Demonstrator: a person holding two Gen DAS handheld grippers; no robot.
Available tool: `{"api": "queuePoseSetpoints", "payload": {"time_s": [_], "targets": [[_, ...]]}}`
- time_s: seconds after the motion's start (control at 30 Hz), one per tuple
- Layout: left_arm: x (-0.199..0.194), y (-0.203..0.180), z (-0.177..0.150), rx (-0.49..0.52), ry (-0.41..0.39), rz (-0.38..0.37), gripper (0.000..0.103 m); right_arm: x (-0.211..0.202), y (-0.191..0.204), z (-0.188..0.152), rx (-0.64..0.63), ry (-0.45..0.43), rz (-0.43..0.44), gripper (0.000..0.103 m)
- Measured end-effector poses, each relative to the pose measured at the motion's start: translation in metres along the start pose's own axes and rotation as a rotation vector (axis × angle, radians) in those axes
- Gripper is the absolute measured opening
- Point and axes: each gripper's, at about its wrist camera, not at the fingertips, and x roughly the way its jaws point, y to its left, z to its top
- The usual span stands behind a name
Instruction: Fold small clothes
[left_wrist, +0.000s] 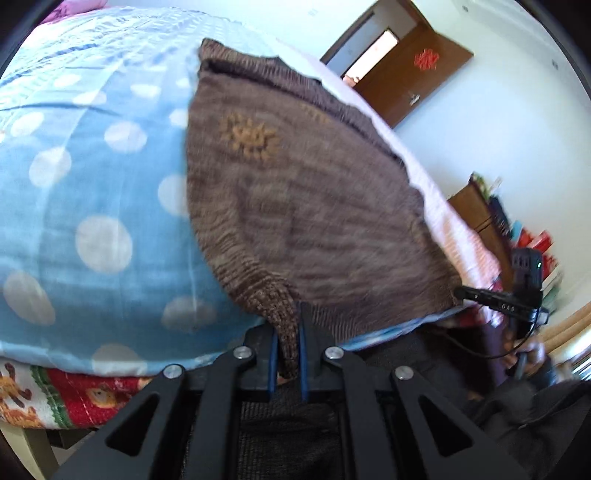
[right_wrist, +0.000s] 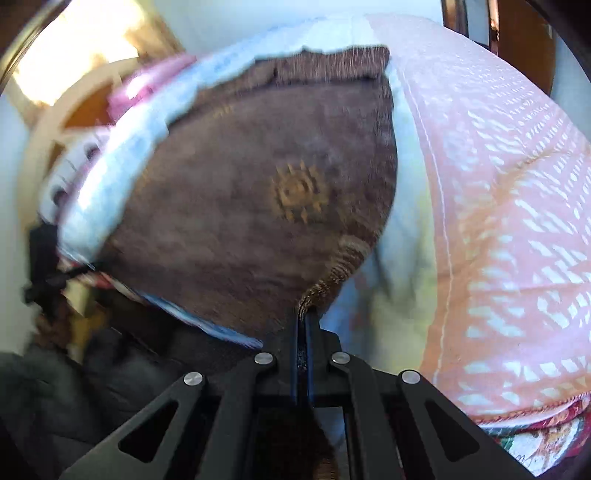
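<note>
A small brown knitted garment (left_wrist: 295, 206) with an orange sun-like motif lies spread on a bed. In the left wrist view my left gripper (left_wrist: 288, 325) is shut on its near ribbed corner, a fold of knit pinched between the blue pads. The right wrist view shows the same brown garment (right_wrist: 236, 206), with my right gripper (right_wrist: 306, 314) shut on its other near ribbed corner. The right gripper (left_wrist: 495, 299) also shows in the left wrist view at the garment's right edge. Both corners hang toward the bed's near edge.
A light blue blanket with white dots (left_wrist: 85, 199) covers the bed under the garment. A pink patterned cover (right_wrist: 498, 229) lies to the right. A red printed sheet (left_wrist: 74, 395) hangs at the bed's near edge. An open brown door (left_wrist: 417, 70) and shelves (left_wrist: 517, 229) stand beyond.
</note>
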Motion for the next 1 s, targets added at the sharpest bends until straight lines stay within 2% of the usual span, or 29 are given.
{"api": "queuePoseSetpoints", "payload": {"time_s": [0.2, 0.27, 0.37, 0.5, 0.63, 0.7, 0.77, 0.83, 0.87, 0.9, 0.97, 1.0], "targets": [[-0.013, -0.011, 0.045, -0.013, -0.052, -0.056, 0.009, -0.018, -0.006, 0.054, 0.064, -0.125, 0.113, 0.003], [-0.014, -0.013, 0.065, -0.010, -0.072, -0.064, 0.009, -0.011, 0.001, 0.078, 0.068, -0.160, 0.122, 0.003], [-0.005, -0.014, 0.093, -0.013, -0.094, -0.054, 0.009, 0.000, -0.012, 0.109, 0.107, -0.193, 0.112, 0.003], [0.021, 0.006, 0.135, -0.045, -0.099, 0.003, 0.009, 0.029, -0.043, 0.144, 0.214, -0.232, 0.083, 0.003], [0.038, 0.033, 0.166, -0.099, -0.086, 0.068, 0.014, 0.060, -0.069, 0.159, 0.291, -0.247, 0.039, 0.004], [0.033, 0.036, 0.177, -0.081, -0.093, 0.108, 0.014, 0.066, -0.076, 0.159, 0.339, -0.260, 0.058, 0.004], [0.016, 0.038, 0.181, -0.040, -0.138, 0.144, 0.028, 0.062, -0.078, 0.157, 0.362, -0.296, 0.068, 0.006], [0.003, 0.040, 0.180, -0.006, -0.177, 0.168, 0.066, 0.049, -0.070, 0.151, 0.349, -0.358, 0.039, 0.013], [-0.003, 0.039, 0.178, 0.025, -0.201, 0.181, 0.070, 0.044, -0.069, 0.147, 0.339, -0.379, 0.024, 0.026], [-0.006, 0.037, 0.177, 0.068, -0.214, 0.187, 0.070, 0.039, -0.065, 0.146, 0.328, -0.402, 0.006, 0.046], [-0.002, 0.031, 0.176, 0.159, -0.200, 0.178, 0.072, 0.029, -0.056, 0.140, 0.311, -0.447, -0.015, 0.058], [0.003, 0.028, 0.176, 0.185, -0.190, 0.175, 0.073, 0.025, -0.051, 0.139, 0.296, -0.459, -0.026, 0.058]]}}
